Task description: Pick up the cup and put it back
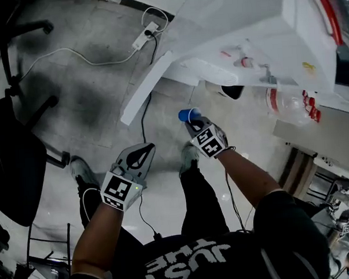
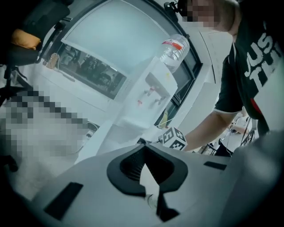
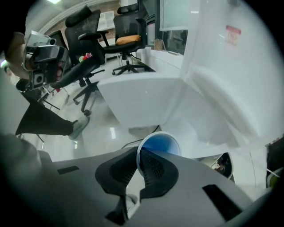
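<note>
The right tongs (image 3: 141,156) are pinching the blue cup (image 3: 159,144) by its rim, one jaw sitting inside the mouth and the other outside the wall. They are holding it off the floor (image 1: 89,94), just in front of the water dispenser (image 1: 244,31). The left tongs (image 1: 145,149) are hanging on the side away from the water dispenser, jaws meeting at the tips with nothing between them. The cup looks lifted already, so the step in hand is probably setting it back. Since the hold is biting only one thin wall, the cup could be pivoting or crumpling. The safer course is squeezing no harder, levelling the mouth, and easing the base down flat before letting go. Where it belongs is not showing clearly. The right gripper view alone is revealing that inside-and-outside bite, plus office chairs (image 3: 126,42) standing well apart from the water dispenser. The head view is showing only the cup poking past the tongs, though it is adding a power strip (image 1: 144,36) lying on the floor near the water dispenser. The left gripper view alone is showing the upturned water bottle (image 2: 174,52) sitting on top of the water dispenser.
</note>
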